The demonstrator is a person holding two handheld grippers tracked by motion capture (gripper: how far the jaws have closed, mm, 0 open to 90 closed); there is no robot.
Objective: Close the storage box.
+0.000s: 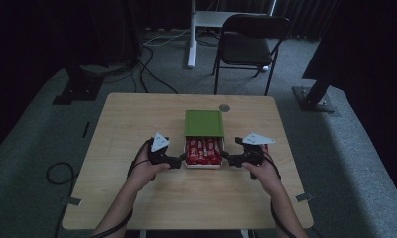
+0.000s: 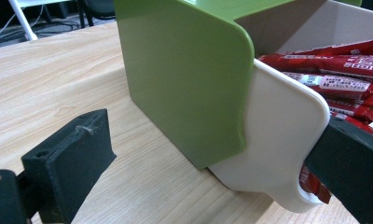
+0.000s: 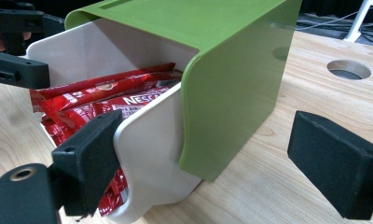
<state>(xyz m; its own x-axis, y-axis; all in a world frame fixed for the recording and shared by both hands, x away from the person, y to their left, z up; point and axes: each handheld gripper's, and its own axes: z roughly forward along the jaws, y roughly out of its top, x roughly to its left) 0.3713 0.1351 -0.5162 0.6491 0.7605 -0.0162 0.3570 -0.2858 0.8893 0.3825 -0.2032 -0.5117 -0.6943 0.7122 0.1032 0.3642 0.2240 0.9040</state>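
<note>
Left gripper [image 1: 179, 159] – jaws spread astride the white drawer's [image 2: 273, 154] left wall | right gripper [image 1: 225, 157] – jaws spread astride its right wall | drawer at frame centre, half out of green sleeve [image 1: 203, 122] | red packets [image 1: 203, 150] partly hidden beneath sleeve.

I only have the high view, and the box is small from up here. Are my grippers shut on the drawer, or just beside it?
Observer: The left gripper is open; the white drawer wall stands between its jaws.
Operator: And the right one?
Observer: The right gripper is open too, straddling the drawer's side wall and the green sleeve.
Operator: What's inside the drawer?
Observer: Red sachets, stacked lying down; one reads Nescafe.
</note>
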